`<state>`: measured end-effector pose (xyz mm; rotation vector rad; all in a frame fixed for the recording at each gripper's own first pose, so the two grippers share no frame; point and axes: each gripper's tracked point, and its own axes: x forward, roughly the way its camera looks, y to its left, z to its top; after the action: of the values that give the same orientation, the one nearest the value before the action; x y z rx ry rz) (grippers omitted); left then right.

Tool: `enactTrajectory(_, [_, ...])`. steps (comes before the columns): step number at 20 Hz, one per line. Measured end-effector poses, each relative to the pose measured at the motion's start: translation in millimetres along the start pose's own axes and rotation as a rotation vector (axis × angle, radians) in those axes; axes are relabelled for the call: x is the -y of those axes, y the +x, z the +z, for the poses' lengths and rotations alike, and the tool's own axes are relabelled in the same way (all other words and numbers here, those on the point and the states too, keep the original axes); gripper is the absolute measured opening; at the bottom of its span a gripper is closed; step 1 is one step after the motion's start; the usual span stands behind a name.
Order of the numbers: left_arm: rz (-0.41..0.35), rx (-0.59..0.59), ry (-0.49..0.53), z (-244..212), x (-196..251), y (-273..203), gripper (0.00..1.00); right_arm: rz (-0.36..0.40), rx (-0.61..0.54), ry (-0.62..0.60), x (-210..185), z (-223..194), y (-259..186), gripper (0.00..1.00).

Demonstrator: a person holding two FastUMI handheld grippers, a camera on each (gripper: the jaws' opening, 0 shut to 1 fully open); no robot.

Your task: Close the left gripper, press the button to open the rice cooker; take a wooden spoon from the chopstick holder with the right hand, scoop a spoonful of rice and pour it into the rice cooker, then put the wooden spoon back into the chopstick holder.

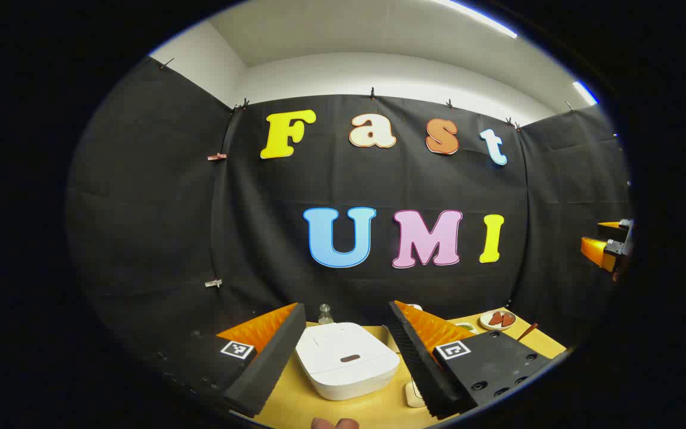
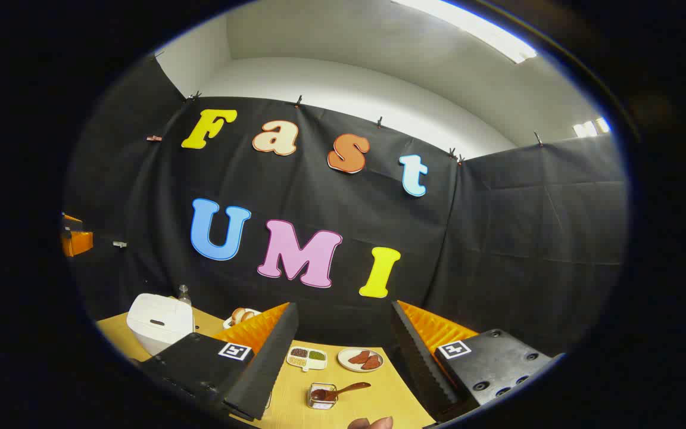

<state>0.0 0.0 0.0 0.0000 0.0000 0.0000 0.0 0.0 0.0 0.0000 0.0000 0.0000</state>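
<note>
The wooden spoon (image 2: 343,391) lay tilted in a small clear holder (image 2: 321,397) on the near tabletop (image 2: 295,390), bowl down to the left, handle rising to the right. The rice cooker (image 1: 346,359) sat lid down, centred between the left tool (image 1: 346,363) fingers, which stood apart. The right tool (image 2: 343,363) was likewise spread, holding nothing. The right gripper view added a divided dish (image 2: 306,357) and a plate (image 2: 360,360).
</note>
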Motion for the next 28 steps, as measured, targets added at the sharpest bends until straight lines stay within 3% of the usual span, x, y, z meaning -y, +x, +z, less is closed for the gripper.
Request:
enactTrajectory(20, [-0.020, -0.027, 0.017, -2, 2, -7, 0.95, -0.038, -0.012, -0.003, 6, -8, -7, 0.97])
enactTrajectory(24, [-0.061, 0.016, -0.001, 9, 8, -11, 0.95, -0.041, -0.013, -0.009, 5, -11, -7, 0.97])
enactTrajectory(25, [-0.071, 0.044, -0.005, 17, 11, -7, 0.94, -0.032, -0.002, -0.004, 3, -9, -7, 0.97])
enactTrajectory(28, [-0.105, 0.095, 0.002, 30, 17, -2, 0.73, -0.059, 0.074, 0.044, 7, 10, -10, 0.98])
